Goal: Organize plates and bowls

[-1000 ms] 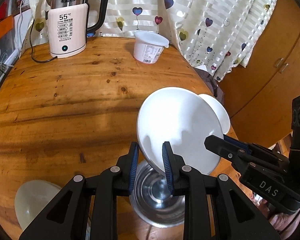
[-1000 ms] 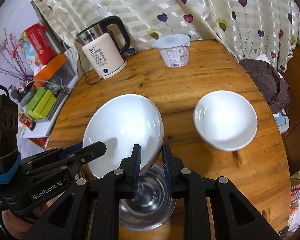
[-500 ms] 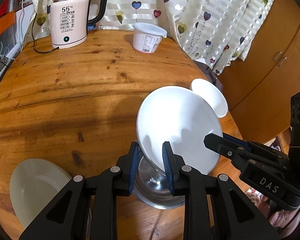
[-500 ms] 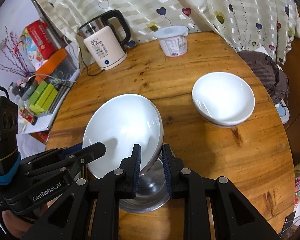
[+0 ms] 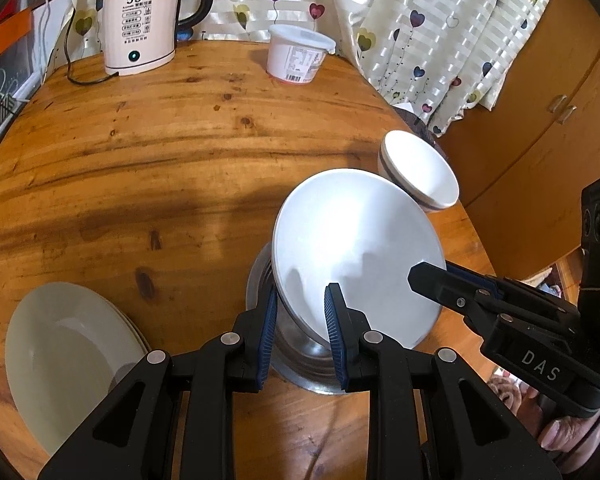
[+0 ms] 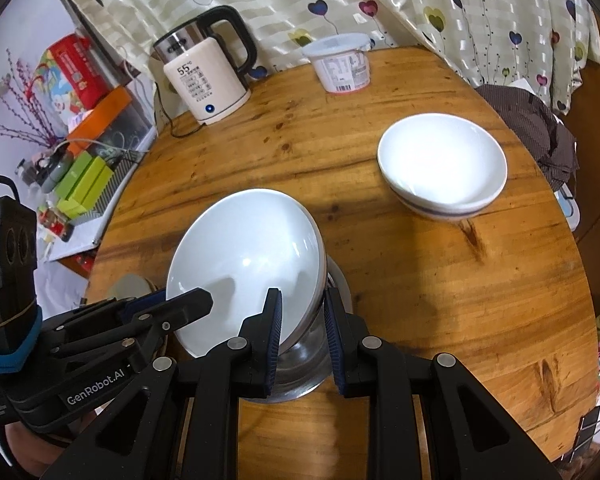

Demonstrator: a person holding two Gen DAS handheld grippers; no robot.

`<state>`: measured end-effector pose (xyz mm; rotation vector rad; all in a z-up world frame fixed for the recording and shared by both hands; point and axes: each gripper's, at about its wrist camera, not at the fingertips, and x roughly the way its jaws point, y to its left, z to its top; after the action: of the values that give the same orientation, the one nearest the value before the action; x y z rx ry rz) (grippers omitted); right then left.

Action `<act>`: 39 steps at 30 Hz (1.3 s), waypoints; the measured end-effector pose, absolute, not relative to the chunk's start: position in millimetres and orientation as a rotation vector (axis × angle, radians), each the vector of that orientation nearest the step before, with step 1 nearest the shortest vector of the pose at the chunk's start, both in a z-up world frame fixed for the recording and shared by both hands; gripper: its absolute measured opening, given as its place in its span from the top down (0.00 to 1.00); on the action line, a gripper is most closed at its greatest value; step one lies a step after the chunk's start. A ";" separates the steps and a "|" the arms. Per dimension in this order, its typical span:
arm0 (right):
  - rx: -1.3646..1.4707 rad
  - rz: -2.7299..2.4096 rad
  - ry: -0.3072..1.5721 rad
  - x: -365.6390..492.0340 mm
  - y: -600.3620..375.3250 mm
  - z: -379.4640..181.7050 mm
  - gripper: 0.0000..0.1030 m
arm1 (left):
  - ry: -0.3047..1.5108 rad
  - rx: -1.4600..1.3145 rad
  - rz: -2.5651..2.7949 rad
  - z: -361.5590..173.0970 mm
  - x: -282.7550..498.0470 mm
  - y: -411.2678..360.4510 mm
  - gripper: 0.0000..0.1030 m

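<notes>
The white bowl [image 5: 356, 252] hangs tilted directly above the steel bowl [image 5: 296, 364] on the table [image 5: 140, 152]. Your left gripper [image 5: 300, 320] and right gripper [image 6: 302, 320] each pinch opposite rim edges; the nested white bowls [image 6: 442, 164] lie nearer your right.

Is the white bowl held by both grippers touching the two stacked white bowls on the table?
Apart. The right wrist view shows bare wood between the held bowl and the stacked bowls.
</notes>
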<state>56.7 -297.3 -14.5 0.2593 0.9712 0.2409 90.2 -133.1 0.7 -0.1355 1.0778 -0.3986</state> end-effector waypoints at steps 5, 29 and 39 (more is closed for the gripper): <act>0.261 0.243 0.992 55.5 -295.7 -20.9 0.79 | 1.096 -0.139 -0.394 -5.7 87.8 -133.1 0.75; 0.254 0.240 1.036 55.9 -297.3 -37.7 0.78 | 1.130 -0.124 -0.400 -18.7 84.7 -139.0 0.75; 0.244 0.242 1.039 55.8 -297.0 -38.8 0.77 | 1.127 -0.112 -0.394 -17.8 82.1 -141.2 0.73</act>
<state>55.8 -297.0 -38.8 0.2443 1.0388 0.2422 82.1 -141.2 -17.8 -0.1116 1.1267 -0.3943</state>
